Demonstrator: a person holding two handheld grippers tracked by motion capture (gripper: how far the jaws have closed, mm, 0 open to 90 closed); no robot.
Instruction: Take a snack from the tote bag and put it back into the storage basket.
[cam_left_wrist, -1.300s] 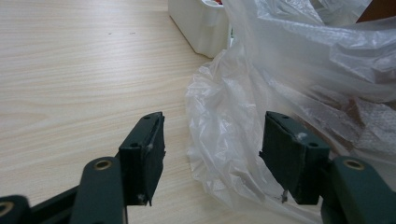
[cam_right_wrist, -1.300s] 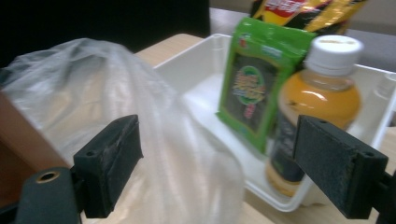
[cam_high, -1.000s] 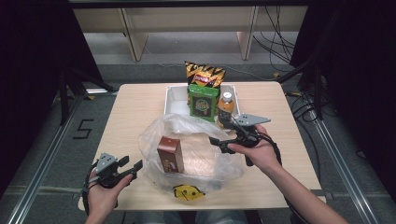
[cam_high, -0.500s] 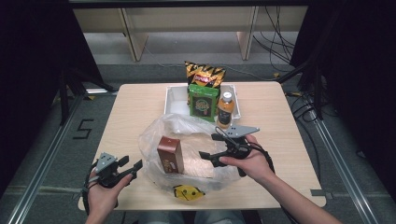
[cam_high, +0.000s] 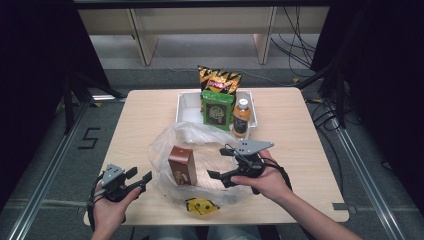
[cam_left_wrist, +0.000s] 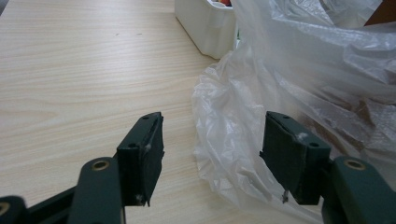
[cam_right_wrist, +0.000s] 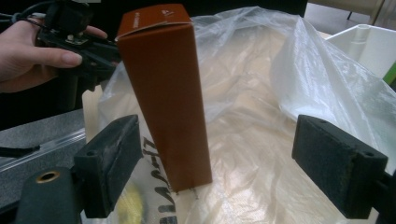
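A clear plastic bag (cam_high: 200, 150) lies crumpled on the wooden table (cam_high: 145, 115), and a brown carton (cam_high: 182, 166) stands upright inside it. My right gripper (cam_high: 216, 162) is open over the bag, just right of the carton. In the right gripper view the carton (cam_right_wrist: 163, 93) stands close to the left jaw of that gripper (cam_right_wrist: 219, 154), with bag film (cam_right_wrist: 289, 88) behind it. My left gripper (cam_high: 142, 179) is open at the bag's left edge. In the left gripper view this gripper (cam_left_wrist: 212, 140) has its jaws astride a fold of the bag (cam_left_wrist: 303, 70) without touching it.
A white tray (cam_high: 186, 107) at the back holds a green box (cam_high: 217, 110) and an orange bottle (cam_high: 241, 119), with a chip bag (cam_high: 219, 80) leaning behind. A yellow item (cam_high: 201, 206) lies at the bag's near edge. The table's left half is bare wood.
My right gripper has moved down and left, from beside the bottle to over the bag next to the carton. The left gripper has stayed in place.
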